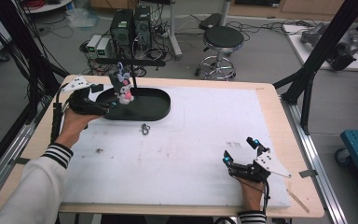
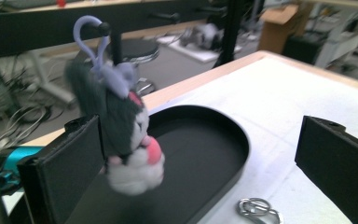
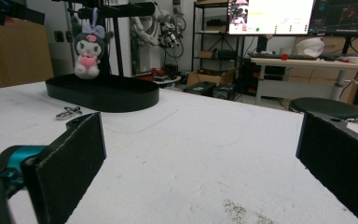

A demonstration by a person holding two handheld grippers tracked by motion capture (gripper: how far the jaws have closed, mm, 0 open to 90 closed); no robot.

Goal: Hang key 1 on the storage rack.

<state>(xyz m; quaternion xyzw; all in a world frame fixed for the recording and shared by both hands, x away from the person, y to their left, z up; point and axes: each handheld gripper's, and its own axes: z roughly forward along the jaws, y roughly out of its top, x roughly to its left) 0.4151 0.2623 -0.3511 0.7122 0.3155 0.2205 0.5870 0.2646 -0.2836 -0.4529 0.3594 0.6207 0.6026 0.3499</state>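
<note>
Left tongs (image 2: 200, 163): my jaws stand apart, plush (image 2: 121, 135) hanging free just inside my left jaw, its loop (image 2: 89, 39) hooked on the stand (image 1: 133, 74) over the tray (image 2: 223, 154) | carabiner (image 2: 257, 210) beyond, on the mat | right tongs (image 1: 242, 156): apart, idle, well away.

plush keychain (image 2: 126, 140) motion-blurred beside the left jaw, metal clasp (image 2: 257, 210) cut by bottom edge

Plush toy (image 1: 125, 91) beside left hand-held gripper (image 1: 108, 105)
</note>
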